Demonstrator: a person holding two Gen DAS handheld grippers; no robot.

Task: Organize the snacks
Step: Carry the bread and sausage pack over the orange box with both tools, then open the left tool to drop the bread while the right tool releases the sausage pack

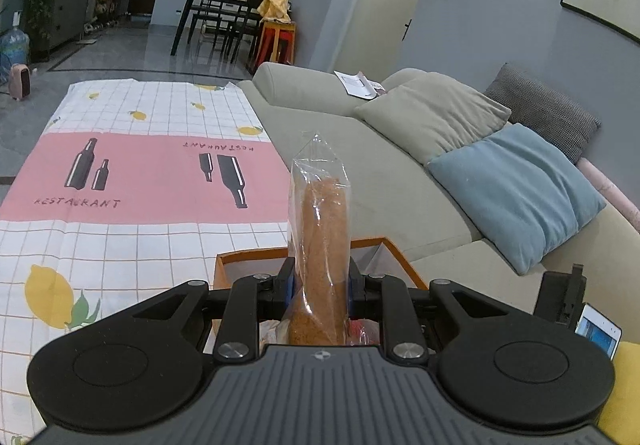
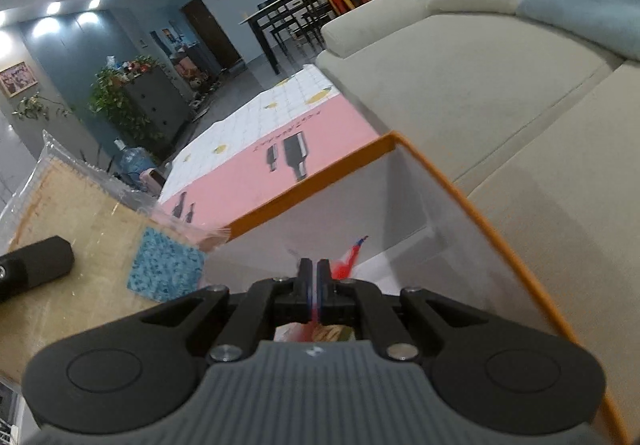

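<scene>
My left gripper (image 1: 320,277) is shut on a brown bread slice in a clear wrapper (image 1: 322,229), which stands upright above an orange-rimmed box (image 1: 240,257). In the right wrist view the same wrapped slice (image 2: 88,213), with a blue label, fills the left side, and a left finger (image 2: 36,269) lies across it. My right gripper (image 2: 315,269) sits inside the white-walled box (image 2: 440,169), its pads shut on the thin edge of a red snack packet (image 2: 348,265). More packets (image 1: 360,333) lie in the box, mostly hidden under the gripper.
The box stands on a checked tablecloth (image 1: 120,173) with a pink band and lemons. A beige sofa (image 1: 360,181) with cushions (image 1: 516,197) runs close along the right. A phone screen (image 1: 598,329) shows at the right edge.
</scene>
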